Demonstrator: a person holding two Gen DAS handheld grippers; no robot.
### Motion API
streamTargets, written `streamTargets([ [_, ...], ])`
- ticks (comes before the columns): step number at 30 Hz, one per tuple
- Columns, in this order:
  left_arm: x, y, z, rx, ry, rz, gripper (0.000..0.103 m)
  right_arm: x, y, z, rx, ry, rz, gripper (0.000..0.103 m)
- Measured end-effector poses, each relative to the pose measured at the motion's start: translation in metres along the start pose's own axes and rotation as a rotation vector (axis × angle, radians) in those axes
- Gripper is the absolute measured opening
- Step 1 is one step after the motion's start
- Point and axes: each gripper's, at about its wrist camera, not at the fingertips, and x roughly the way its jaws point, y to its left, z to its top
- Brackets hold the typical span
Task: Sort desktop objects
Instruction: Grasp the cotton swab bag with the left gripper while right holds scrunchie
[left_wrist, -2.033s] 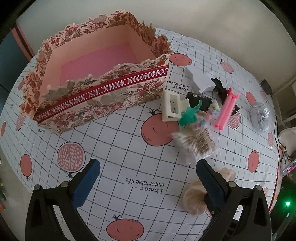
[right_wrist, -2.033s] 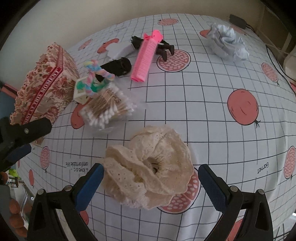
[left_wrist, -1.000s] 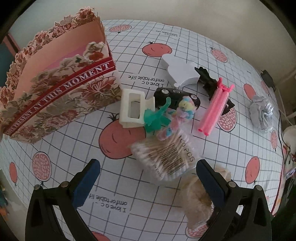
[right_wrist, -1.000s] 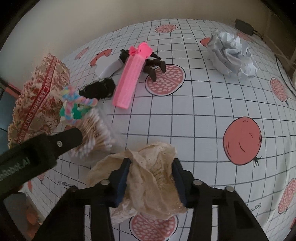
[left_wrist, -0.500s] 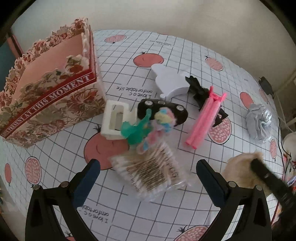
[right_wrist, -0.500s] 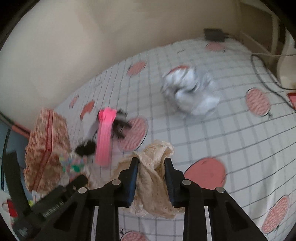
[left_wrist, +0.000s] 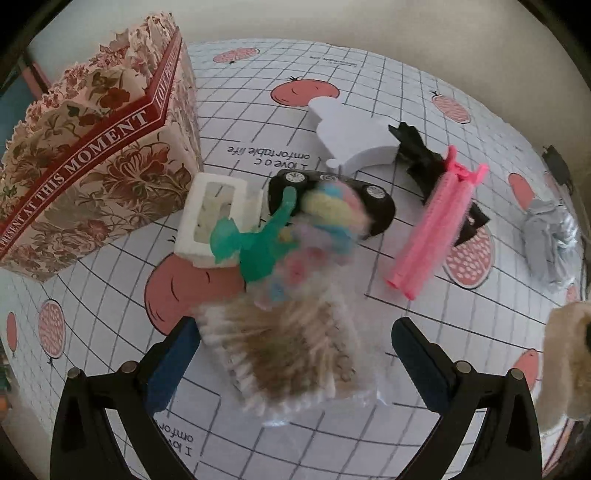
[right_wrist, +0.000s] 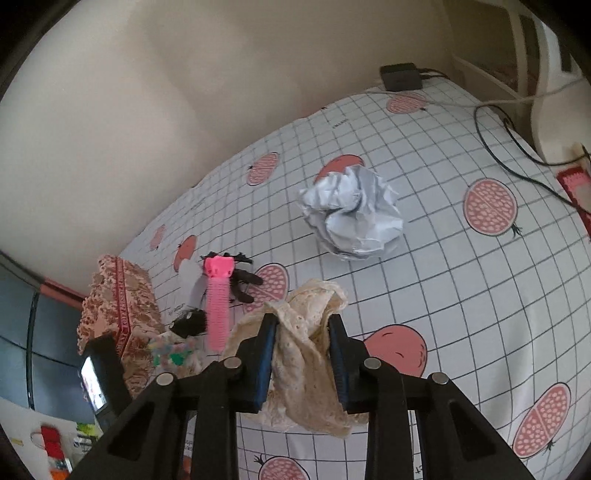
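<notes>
Cream lace scrunchie (right_wrist: 306, 354) clamped in right tool (right_wrist: 301, 354), off the surface.
Left tool (left_wrist: 291, 354) wide open, straddling cotton-swab pack (left_wrist: 284, 350).

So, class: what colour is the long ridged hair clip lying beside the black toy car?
Bright pink. The hair clip shows best in the left wrist view.

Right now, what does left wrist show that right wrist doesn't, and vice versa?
Left wrist only: the cotton swab pack between the open left gripper jaws, the white hair claw and the green clip.

Right wrist only: the right gripper shut on the cream lace scrunchie, a black adapter with cables at the table's far edge.

Both: floral box, pink comb clip, black toy car, crumpled foil ball, pomegranate-print tablecloth.
</notes>
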Motion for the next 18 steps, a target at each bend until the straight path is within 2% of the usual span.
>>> streamTargets([
  [3,0.009,0.006,0.001,-0.029,0.022,0.006,0.103,0.002,0.001,-0.001,-0.003,0.014,0.0,0.03],
  [6,0.01,0.011,0.003,-0.058,0.002,0.006,0.103,0.007,-0.001,-0.002,0.015,0.037,0.0,0.03],
  [13,0.012,0.013,0.004,-0.054,-0.028,0.006,0.103,0.002,0.0,-0.003,0.022,0.026,0.019,0.03],
  [18,0.014,0.014,0.009,-0.058,-0.015,0.005,0.103,0.007,-0.001,-0.004,0.04,0.039,0.023,0.03],
])
